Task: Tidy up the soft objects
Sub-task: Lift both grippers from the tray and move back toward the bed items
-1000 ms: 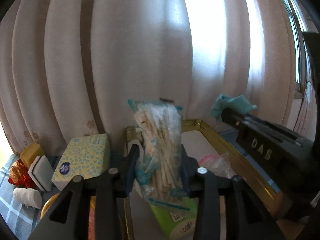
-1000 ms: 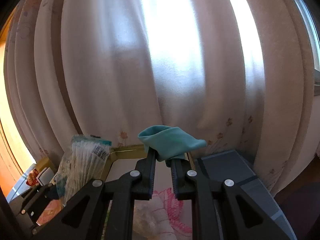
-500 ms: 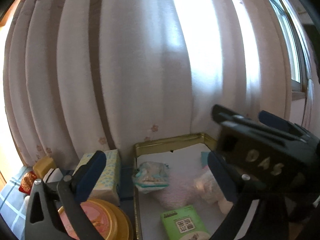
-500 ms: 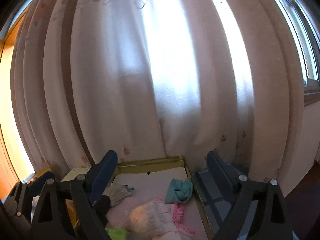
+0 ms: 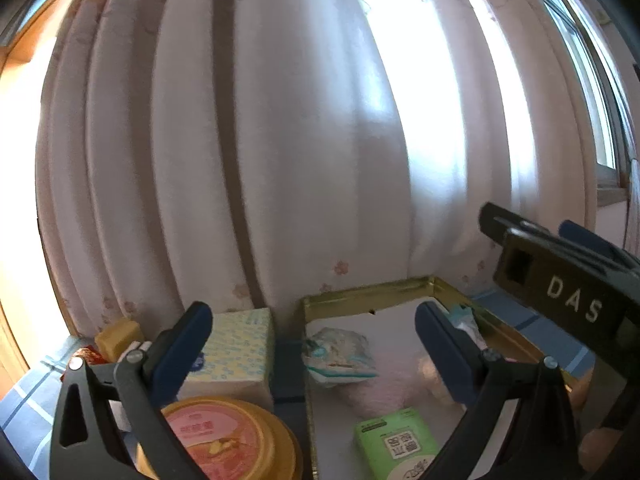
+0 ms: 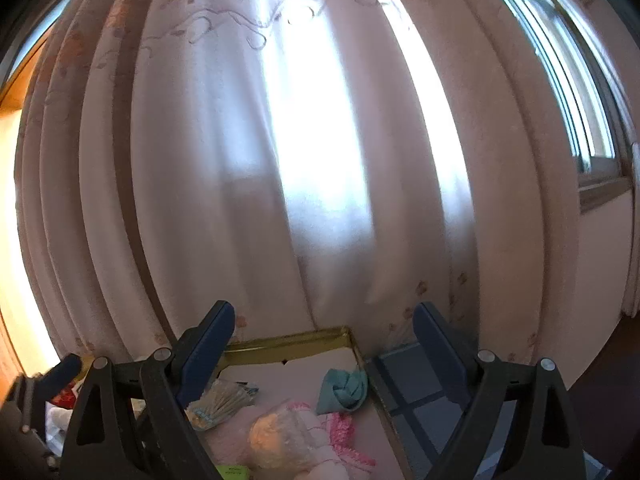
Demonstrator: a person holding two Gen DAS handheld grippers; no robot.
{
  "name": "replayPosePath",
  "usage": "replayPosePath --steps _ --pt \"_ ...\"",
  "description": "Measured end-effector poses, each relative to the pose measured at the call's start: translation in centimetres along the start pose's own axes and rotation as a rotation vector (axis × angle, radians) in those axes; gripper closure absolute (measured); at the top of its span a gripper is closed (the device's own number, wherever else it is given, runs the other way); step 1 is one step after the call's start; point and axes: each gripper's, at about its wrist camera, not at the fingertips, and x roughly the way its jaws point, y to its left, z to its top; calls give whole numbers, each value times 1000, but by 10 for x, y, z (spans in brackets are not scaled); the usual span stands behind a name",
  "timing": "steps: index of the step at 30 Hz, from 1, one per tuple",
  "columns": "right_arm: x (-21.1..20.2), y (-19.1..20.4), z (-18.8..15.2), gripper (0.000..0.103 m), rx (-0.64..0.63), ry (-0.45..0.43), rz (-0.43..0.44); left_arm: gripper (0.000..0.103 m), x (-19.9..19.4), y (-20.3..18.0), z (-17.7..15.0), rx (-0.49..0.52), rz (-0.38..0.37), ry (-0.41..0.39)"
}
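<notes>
1. A pale, pleated curtain (image 5: pixel 304 160) fills the background in both wrist views, lit from a window (image 6: pixel 580 92) at the right.
2. A gold-rimmed tray (image 5: pixel 360 294) with a white floor sits against the curtain's foot and serves, by the look of it, as the collecting place for the soft things.
3. Both hand-held tools hang above the tray's near end: the left gripper (image 5: pixel 312 348) stands with its jaws spread wide and nothing between them; the right gripper (image 6: pixel 324 344) is likewise spread and empty.
4. Outside the tray, to its left, wait a tissue box (image 5: pixel 234 350) with a blue-dotted print and an orange-lidded round tin (image 5: pixel 216 440); whether either belongs in the sort is unclear.
5. Inside the tray, a pink fluffy cloth (image 6: pixel 280 436) lies beneath a crumpled clear bag (image 6: pixel 276 438) of something pale.
6. A bag of cotton swabs (image 5: pixel 340 354) lies flat on its side near the tray's left wall, its plastic wrinkled.
7. A green tissue pack (image 5: pixel 394 442) rests at the near end.
8. A teal cloth (image 6: pixel 342 388), loosely bunched, sits in the tray's far right corner.
9. Judging from this, most of the sorting looks done, with several soft items already in the tray.
</notes>
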Motion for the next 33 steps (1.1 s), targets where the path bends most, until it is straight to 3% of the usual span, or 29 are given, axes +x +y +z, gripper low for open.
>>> replayPosePath --steps 9,20,33 --pt "-22 7 -6 6 -7 -108 -74 0 -6 18 -3 -33 64 18" --pt "-35 35 -16 6 -121 -134 -84 0 -18 46 -11 -87 126 53" --pt "-49 43 -18 6 -78 -145 -61 0 -34 97 -23 -122 166 81"
